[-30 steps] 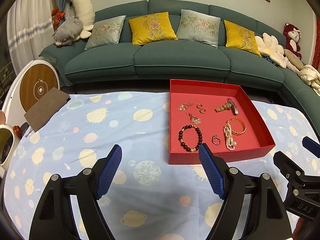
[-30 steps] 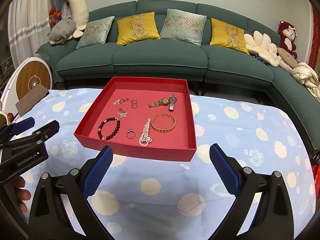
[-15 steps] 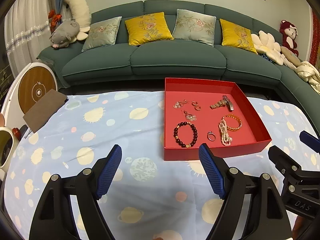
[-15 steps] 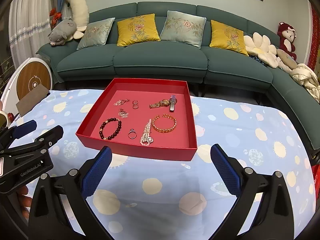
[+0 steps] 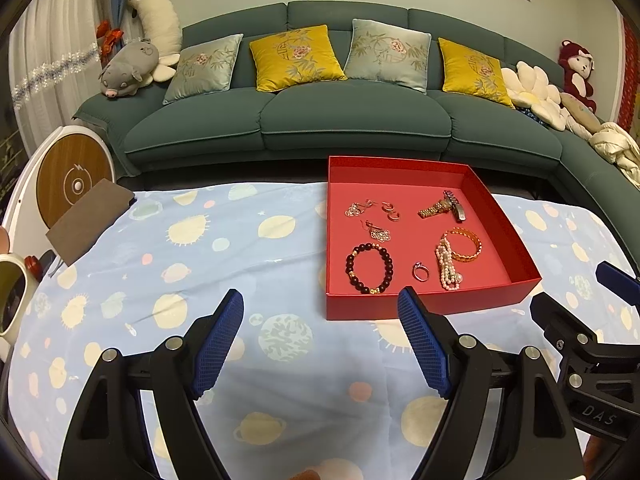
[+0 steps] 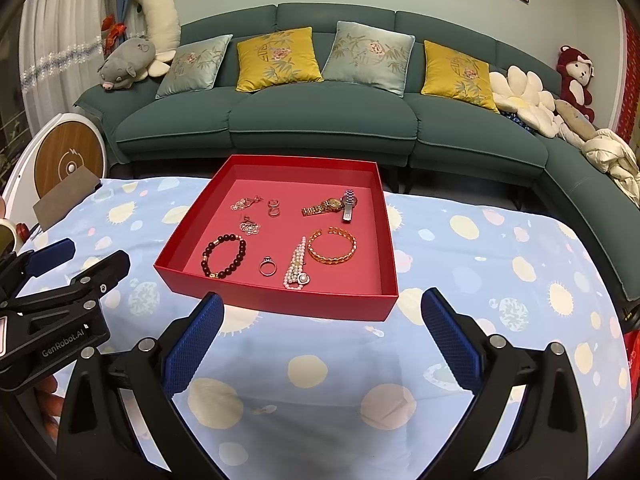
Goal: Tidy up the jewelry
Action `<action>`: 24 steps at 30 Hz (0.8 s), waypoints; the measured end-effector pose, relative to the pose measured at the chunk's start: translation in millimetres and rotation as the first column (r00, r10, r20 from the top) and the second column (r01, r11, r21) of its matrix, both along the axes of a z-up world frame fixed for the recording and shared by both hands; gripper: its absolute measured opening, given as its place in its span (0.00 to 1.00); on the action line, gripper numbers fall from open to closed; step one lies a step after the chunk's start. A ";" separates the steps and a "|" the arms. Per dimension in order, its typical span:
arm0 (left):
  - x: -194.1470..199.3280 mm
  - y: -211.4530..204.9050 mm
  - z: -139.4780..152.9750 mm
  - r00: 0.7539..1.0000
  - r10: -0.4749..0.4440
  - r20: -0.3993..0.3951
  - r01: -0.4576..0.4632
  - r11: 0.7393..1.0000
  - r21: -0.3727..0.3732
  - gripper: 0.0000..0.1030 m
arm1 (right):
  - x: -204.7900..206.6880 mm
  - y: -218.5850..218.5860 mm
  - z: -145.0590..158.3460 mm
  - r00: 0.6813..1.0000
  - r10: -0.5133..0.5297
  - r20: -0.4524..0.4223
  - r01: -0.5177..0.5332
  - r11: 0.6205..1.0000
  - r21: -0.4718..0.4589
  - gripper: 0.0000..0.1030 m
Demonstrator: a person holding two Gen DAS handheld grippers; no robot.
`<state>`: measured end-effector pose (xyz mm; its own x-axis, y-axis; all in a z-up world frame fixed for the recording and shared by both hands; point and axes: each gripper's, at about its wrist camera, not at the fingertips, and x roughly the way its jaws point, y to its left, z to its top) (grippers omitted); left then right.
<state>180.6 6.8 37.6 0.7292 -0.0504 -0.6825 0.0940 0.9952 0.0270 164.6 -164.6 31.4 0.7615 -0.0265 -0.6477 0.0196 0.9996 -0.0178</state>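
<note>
While both tongs hover above the blue cloth (image 6: pixel 460 248) with its planet pattern, the red tray (image 6: pixel 280 304) lies flat on this cloth, in front of the green sofa (image 6: pixel 320 120). The left gripper (image 5: pixel 320 316) is released, its blue pads wide apart and holding nothing; it is near the front left corner of the tray, and its right pad overlaps the tray's front wall in the left wrist view. The right gripper (image 6: pixel 322 316) is also released and empty, and it is just before the front wall of the tray.

Inside the tray the jewelry lies in separate pieces. In the front row there is a dark bead bracelet (image 6: pixel 223 255), then a small ring (image 6: pixel 267 267), then a pearl bracelet (image 6: pixel 296 268). A gold bangle (image 6: pixel 332 246) lies just beside the pearls, and I cannot tell if they touch. In the back part I see a gold watch (image 6: pixel 324 206) touching a silver watch (image 6: pixel 349 204), and to the left several small earrings (image 6: pixel 256 212).

A brown card (image 5: pixel 88 220) lies at the far left edge of the cloth
</note>
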 end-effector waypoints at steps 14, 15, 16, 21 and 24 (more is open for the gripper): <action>-2.4 -3.6 2.7 1.000 0.004 0.013 -0.004 1.000 0.002 0.74 | -1.3 2.9 -0.1 1.000 0.006 -0.002 -0.006 1.000 -0.001 0.94; -2.3 -4.0 2.8 1.000 0.004 0.013 -0.004 1.000 0.002 0.74 | -1.7 3.7 -0.1 1.000 0.007 -0.001 -0.007 1.000 -0.002 0.94; -2.3 -4.2 2.9 1.000 0.004 0.014 -0.004 1.000 0.001 0.74 | -1.8 4.0 -0.2 1.000 0.007 0.000 -0.007 1.000 -0.002 0.94; -3.8 -6.5 3.3 1.000 0.002 0.023 -0.003 1.000 0.010 0.74 | -1.9 5.7 -0.1 1.000 0.010 -0.003 -0.010 1.000 -0.002 0.94; -5.0 -8.4 3.5 1.000 -0.007 0.023 0.007 1.000 0.004 0.75 | -2.1 5.9 -0.1 1.000 0.010 -0.002 -0.010 1.000 -0.003 0.94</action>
